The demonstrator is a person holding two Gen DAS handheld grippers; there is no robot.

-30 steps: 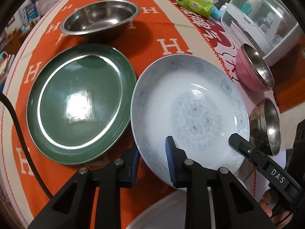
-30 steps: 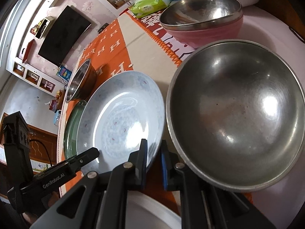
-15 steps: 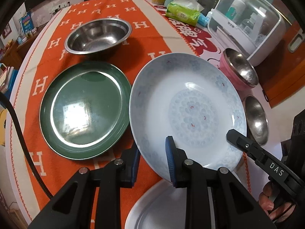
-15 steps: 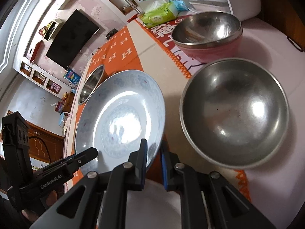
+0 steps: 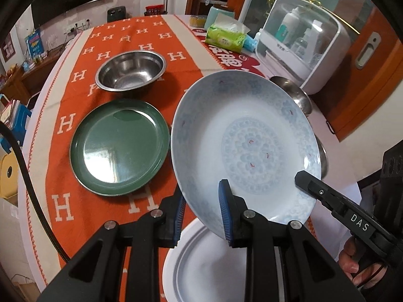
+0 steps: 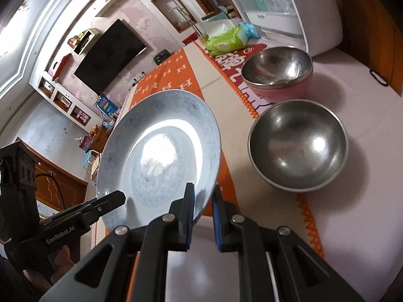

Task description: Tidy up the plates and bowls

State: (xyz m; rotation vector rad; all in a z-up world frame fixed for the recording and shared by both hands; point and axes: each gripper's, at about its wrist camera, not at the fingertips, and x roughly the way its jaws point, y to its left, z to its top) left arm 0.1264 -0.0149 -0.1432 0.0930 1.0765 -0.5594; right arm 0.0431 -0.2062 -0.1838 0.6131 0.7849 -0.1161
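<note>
A white plate with a pale blue flower pattern [image 5: 246,146] hangs tilted above the table, held from two sides. My left gripper [image 5: 201,201] is shut on its near rim, one blue pad above and one below. My right gripper [image 6: 203,193] is shut on the plate's [image 6: 161,151] right rim. Under the lifted plate lies a plain white plate [image 5: 209,264]. A green plate [image 5: 118,146] rests on the orange cloth to the left, with a steel bowl [image 5: 131,70] behind it. Right of the plate stand a steel bowl [image 6: 297,146] and a pink bowl with a steel lining [image 6: 277,73].
A white cabinet with a clear lid [image 5: 302,42] stands at the table's far right. A green tissue pack [image 5: 224,37] lies beside it. The orange H-pattern cloth [image 5: 83,50] covers the table's left part. A hand [image 5: 352,264] grips the right tool.
Both grippers have risen with the patterned plate, which has come up off the table and tilted more steeply. The dishes on the table look smaller and farther away.
</note>
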